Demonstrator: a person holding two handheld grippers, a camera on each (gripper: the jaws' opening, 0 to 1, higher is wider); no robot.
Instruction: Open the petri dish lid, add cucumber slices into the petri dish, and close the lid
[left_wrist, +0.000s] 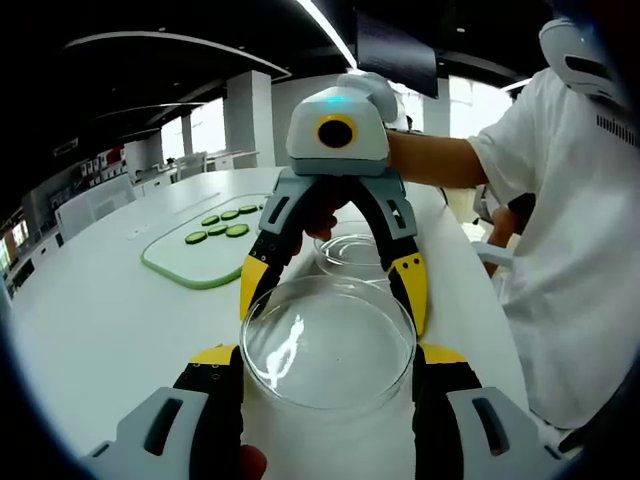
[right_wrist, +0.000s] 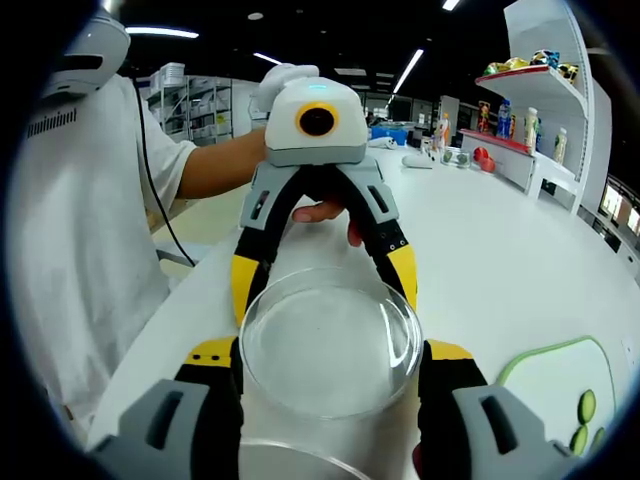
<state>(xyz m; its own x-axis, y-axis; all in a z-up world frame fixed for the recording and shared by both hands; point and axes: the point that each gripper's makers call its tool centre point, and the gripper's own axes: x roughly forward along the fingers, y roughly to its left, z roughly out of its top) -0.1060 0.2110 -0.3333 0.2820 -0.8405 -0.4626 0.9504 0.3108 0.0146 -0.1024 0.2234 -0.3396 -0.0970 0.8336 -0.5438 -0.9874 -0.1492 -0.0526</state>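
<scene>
table (left_wrist: 100, 320): white, bore board, dish base.
board (left_wrist: 175, 262): pale green, well left of dish, cuke slices (left_wrist: 222, 222) on it.
lid (left_wrist: 328, 345): clear, lifted off, held between both grippers, above table.
base (left_wrist: 350, 252): open on table, behind lid.
L gripper (left_wrist: 328, 395): jaws clamped lid's near rim.
R gripper (right_wrist: 330, 385): jaws likewise on lid.
step: lid opening, handover likely.
next: one gripper lets go, fetches slices.

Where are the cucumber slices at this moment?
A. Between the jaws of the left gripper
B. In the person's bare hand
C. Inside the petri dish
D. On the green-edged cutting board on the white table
D: in the left gripper view the cucumber slices lie in rows on the cutting board, apart from the glass lid that both grippers hold.
</scene>
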